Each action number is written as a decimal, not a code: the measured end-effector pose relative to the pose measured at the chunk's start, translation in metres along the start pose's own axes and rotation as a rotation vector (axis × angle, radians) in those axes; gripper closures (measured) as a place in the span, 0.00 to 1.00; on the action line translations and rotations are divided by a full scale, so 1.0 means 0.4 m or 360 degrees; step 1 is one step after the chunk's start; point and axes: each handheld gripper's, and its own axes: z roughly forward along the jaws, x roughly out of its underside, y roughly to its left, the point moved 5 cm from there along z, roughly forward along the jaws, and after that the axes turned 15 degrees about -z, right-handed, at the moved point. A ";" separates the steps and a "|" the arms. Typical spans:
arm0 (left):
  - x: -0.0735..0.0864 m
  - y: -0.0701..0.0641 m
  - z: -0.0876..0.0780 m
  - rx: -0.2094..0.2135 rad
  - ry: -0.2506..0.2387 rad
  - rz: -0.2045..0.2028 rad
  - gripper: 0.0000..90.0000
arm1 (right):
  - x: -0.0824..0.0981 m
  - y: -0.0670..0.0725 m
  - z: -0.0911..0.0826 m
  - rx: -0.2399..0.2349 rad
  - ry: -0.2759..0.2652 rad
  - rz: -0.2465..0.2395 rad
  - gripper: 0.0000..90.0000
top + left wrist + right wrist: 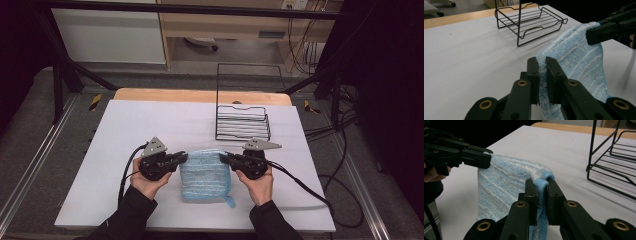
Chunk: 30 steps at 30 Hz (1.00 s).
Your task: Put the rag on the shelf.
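Fluffy striped blue towel [205, 175] pinched between left gripper [181, 157] and right gripper [224, 159].

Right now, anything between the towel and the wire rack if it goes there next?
Nothing visible. The blue towel hangs pinched at its far corners by the left gripper and right gripper; bare white tabletop lies between it and the black wire rack beyond.
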 end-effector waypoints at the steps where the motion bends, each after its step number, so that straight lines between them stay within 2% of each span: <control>1: -0.002 -0.003 -0.002 -0.0001 -0.0007 0.0004 0.91 | -0.003 0.000 -0.003 0.0006 -0.0003 -0.0008 0.91; 12: -0.027 -0.031 -0.012 0.0023 -0.0067 0.0033 0.91 | -0.032 0.003 -0.040 0.0044 -0.0067 -0.0061 0.91; 20: -0.061 -0.064 -0.008 0.0046 -0.0126 0.0081 0.91 | -0.059 -0.003 -0.087 0.0128 -0.0123 -0.0118 0.91; 30: -0.117 -0.100 0.000 0.0078 -0.0239 0.0096 0.91 | -0.100 -0.019 -0.139 0.0218 -0.0217 -0.0154 0.91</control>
